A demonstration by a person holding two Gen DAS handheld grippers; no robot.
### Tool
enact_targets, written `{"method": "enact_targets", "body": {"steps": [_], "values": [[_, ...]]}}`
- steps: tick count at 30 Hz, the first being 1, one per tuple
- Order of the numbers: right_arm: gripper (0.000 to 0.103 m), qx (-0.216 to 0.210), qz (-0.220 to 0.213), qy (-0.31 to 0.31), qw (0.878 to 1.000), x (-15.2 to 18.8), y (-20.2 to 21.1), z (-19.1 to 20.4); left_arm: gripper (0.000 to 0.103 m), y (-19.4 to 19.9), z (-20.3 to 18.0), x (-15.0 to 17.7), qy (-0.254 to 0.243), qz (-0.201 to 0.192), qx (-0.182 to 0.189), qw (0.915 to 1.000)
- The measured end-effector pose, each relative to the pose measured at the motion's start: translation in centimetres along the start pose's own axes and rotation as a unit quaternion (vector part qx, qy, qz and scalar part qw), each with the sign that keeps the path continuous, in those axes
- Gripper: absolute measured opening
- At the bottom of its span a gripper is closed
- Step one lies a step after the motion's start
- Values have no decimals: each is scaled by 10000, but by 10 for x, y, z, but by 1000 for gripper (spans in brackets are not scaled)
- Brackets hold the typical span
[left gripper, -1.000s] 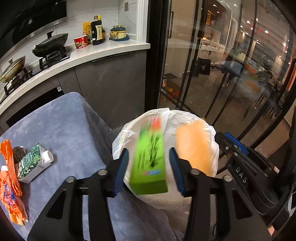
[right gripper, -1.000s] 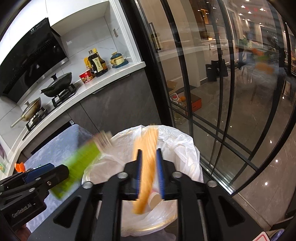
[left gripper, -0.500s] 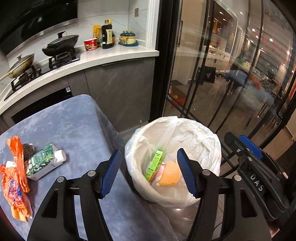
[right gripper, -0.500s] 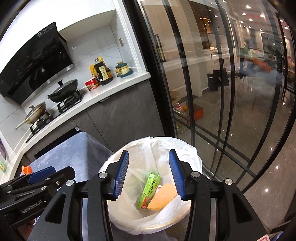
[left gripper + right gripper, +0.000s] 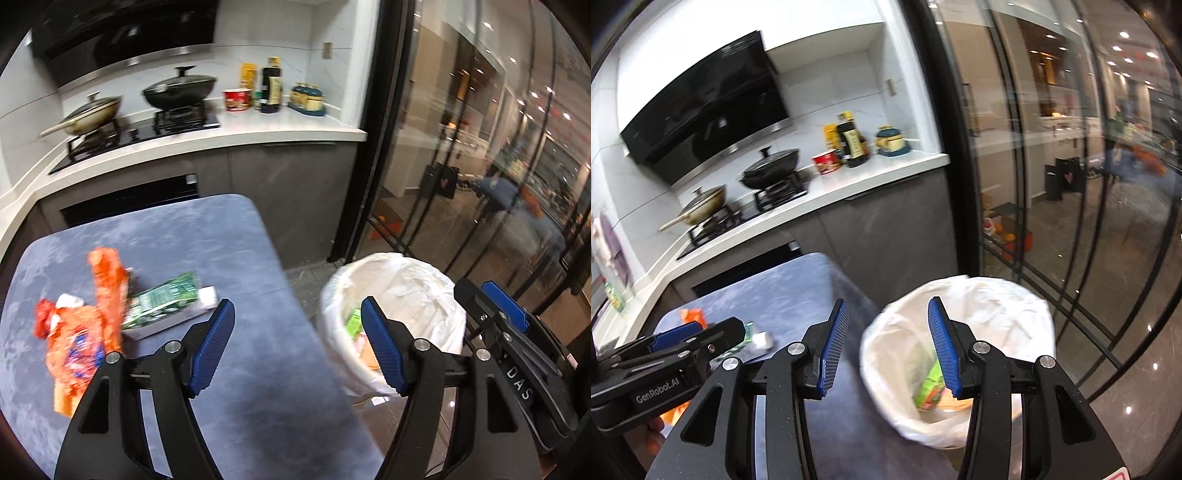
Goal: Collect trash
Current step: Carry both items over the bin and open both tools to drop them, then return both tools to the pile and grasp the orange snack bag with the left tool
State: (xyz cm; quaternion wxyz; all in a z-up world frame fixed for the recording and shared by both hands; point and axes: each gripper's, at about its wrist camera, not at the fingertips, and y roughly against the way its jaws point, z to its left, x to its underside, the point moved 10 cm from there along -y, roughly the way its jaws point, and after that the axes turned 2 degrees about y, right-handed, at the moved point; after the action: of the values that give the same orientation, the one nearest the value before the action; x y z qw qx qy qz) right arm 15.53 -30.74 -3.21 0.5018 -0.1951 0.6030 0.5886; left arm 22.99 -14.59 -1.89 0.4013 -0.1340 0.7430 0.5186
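Now both my sets of jaws are empty: the left jaws (image 5: 297, 347) have just been opening and stand spread wide with nothing between them, and the right jaws (image 5: 888, 349) stand parted and empty too. Inside the white plastic-lined round trash bin (image 5: 439, 295), on the floor just off the right edge of the blue velvety worktop (image 5: 177, 236), lie a green carton (image 5: 929, 386) and something orange, partly hidden. I judge the dropping step done and the return for more in hand. Near the worktop's left edge a crumpled orange snack wrapper (image 5: 77, 343) and a green-and-white drink carton (image 5: 164, 308) lie touching. Next I must reach over there and pinch each piece separately.
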Motion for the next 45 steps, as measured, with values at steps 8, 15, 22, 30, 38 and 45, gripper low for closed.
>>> {"method": "enact_targets", "body": {"steps": [8, 15, 22, 30, 38, 45], "values": [[44, -423, 122, 294, 9986, 12, -1, 69, 79, 23, 81, 9, 479, -51, -477, 9977], [44, -669, 289, 555, 9958, 27, -5, 118, 82, 37, 155, 29, 881, 6, -951, 9916], [44, -864, 489, 716, 9925, 47, -12, 155, 82, 34, 216, 58, 1296, 251, -1266, 9831], [44, -977, 761, 859, 9886, 69, -24, 183, 82, 15, 254, 85, 1608, 520, -1303, 9770], [44, -1000, 972, 971, 9854, 85, -34, 199, 70, -8, 261, 99, 1660, 740, -1164, 9764], [44, -1050, 1120, 1092, 9821, 99, -42, 214, 23, -10, 259, 103, 1667, 784, -901, 9788]]}}
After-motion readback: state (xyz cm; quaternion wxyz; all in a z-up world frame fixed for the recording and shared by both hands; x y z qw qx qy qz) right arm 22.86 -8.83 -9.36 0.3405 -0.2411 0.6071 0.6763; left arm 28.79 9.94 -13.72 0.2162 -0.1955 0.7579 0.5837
